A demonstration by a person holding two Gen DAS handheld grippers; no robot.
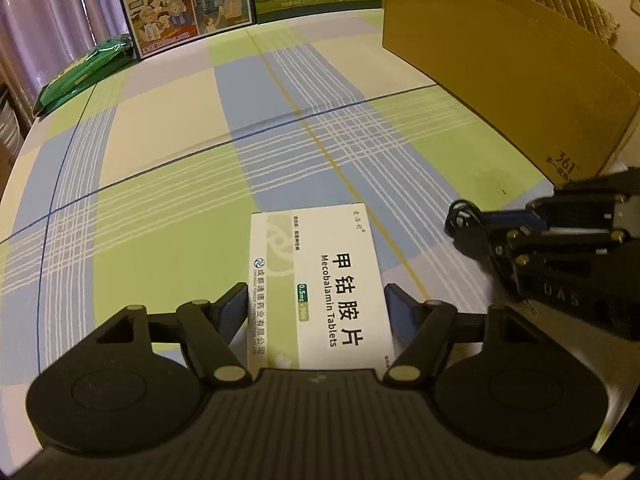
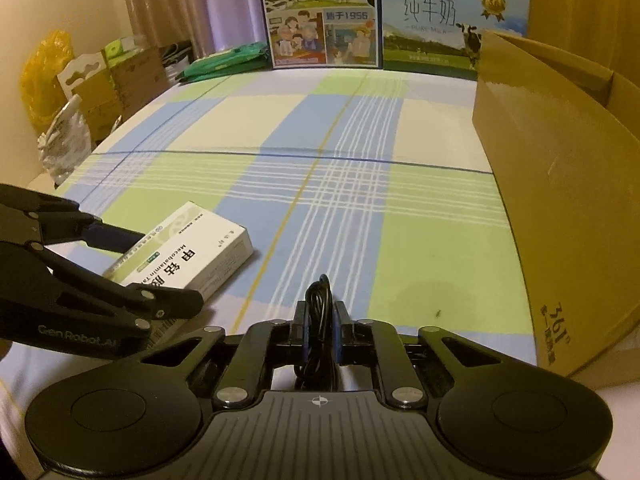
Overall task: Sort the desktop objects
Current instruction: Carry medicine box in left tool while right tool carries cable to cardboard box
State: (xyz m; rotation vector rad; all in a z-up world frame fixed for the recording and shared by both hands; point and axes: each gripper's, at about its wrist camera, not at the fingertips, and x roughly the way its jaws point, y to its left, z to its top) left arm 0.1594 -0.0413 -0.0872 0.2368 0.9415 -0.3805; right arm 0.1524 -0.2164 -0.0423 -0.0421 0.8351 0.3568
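Note:
A white medicine box (image 1: 336,280) printed "Mecobalamin Tablets" lies flat on the checked tablecloth (image 1: 168,152). My left gripper (image 1: 316,292) straddles its near half, with a fingertip against each long side. In the right wrist view the same box (image 2: 192,256) sits at lower left between the left gripper's (image 2: 160,270) fingers. My right gripper (image 2: 318,312) is shut on a coiled black cable (image 2: 318,292) that sticks out past its pads. From the left wrist view the right gripper (image 1: 484,224) comes in from the right edge, with the cable (image 1: 460,216) at its tip.
A tall open cardboard box (image 1: 500,60) (image 2: 560,200) stands along the right side of the table. Two milk cartons (image 2: 320,12) and green packs (image 2: 224,62) line the far edge. Bags and small boxes (image 2: 80,92) stand beyond the left edge.

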